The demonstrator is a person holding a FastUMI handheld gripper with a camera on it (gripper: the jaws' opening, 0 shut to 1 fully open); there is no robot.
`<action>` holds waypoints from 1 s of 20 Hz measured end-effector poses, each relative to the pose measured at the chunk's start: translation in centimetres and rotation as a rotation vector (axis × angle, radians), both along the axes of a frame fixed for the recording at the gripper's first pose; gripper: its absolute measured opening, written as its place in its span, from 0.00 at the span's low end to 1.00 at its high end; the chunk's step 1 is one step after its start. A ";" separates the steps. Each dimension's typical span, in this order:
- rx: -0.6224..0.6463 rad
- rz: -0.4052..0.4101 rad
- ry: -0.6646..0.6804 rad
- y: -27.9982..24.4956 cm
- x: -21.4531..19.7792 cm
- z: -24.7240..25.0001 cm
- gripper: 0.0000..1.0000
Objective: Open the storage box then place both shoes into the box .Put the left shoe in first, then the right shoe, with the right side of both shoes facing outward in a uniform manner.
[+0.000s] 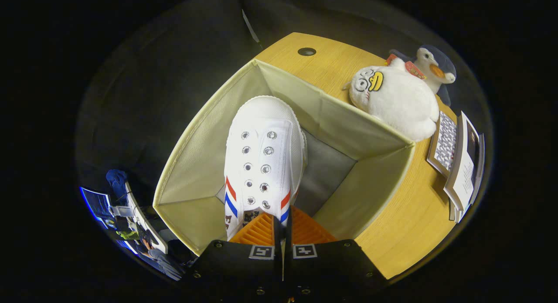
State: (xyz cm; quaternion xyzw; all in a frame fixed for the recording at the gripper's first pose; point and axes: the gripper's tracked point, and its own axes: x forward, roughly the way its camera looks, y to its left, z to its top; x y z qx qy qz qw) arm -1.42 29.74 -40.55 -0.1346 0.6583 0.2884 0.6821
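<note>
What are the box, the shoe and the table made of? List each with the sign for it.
Box: looks like woven fabric, matte cream, with soft creased walls and a stitched rim.
Shoe, gripped at its heel end by the gripper: white canvas by its weave, with metal-looking eyelets and a smooth, likely rubber toe cap.
Table: wood or wood-look laminate; grain lines show, low sheen.

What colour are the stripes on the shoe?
Red and blue, on a white shoe held by the gripper over the box; gripper view.

Claw (282, 226) clamps white shoe (261, 159) over open box (348, 133).
</note>
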 end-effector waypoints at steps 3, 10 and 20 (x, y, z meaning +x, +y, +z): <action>0.068 -0.021 0.028 1.1 -0.9 0.7 0.17; 0.229 -0.029 -0.079 1.4 -0.2 8.4 0.82; 0.385 -0.257 -0.498 -8.0 3.6 20.4 0.98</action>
